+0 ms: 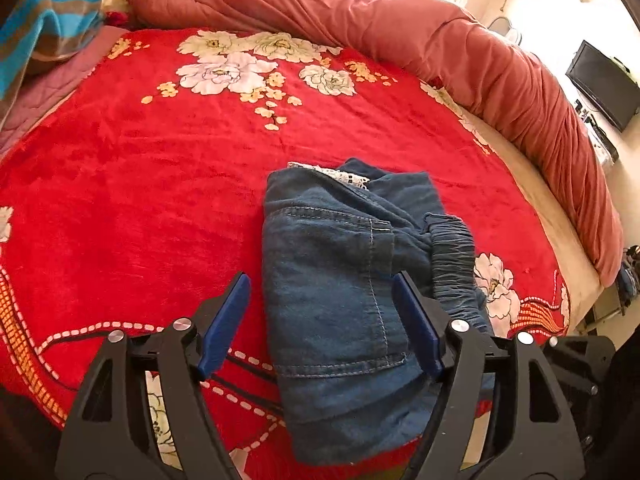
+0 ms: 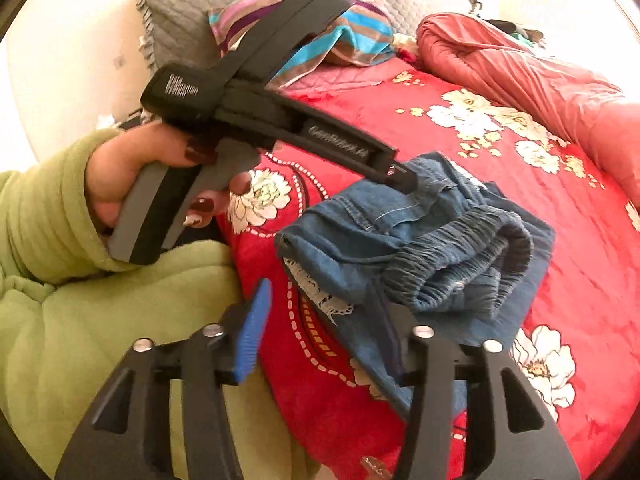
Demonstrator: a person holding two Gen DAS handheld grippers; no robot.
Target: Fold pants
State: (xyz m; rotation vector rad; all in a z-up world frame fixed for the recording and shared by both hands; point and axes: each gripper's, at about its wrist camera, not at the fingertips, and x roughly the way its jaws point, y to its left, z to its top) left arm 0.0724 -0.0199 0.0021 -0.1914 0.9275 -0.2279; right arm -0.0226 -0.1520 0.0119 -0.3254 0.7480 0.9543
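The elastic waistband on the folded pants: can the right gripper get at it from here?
Probably yes. The right gripper is open, the waistband lies exposed just beyond it, and nothing covers it.

Sunlit bedroom, red floral bed [image 1: 160, 168]

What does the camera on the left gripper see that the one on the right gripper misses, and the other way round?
Only the left wrist view shows the dark screen by the far wall, and the left gripper from behind, jaws apart and not pressing the cloth.

Only the right wrist view shows the hand in a green sleeve holding that gripper's handle, the grey pillow, and the right gripper, its visible pad clear of the cloth.

Both show the folded blue pants on the red flowered blanket, the striped cloth and the rolled pink quilt.
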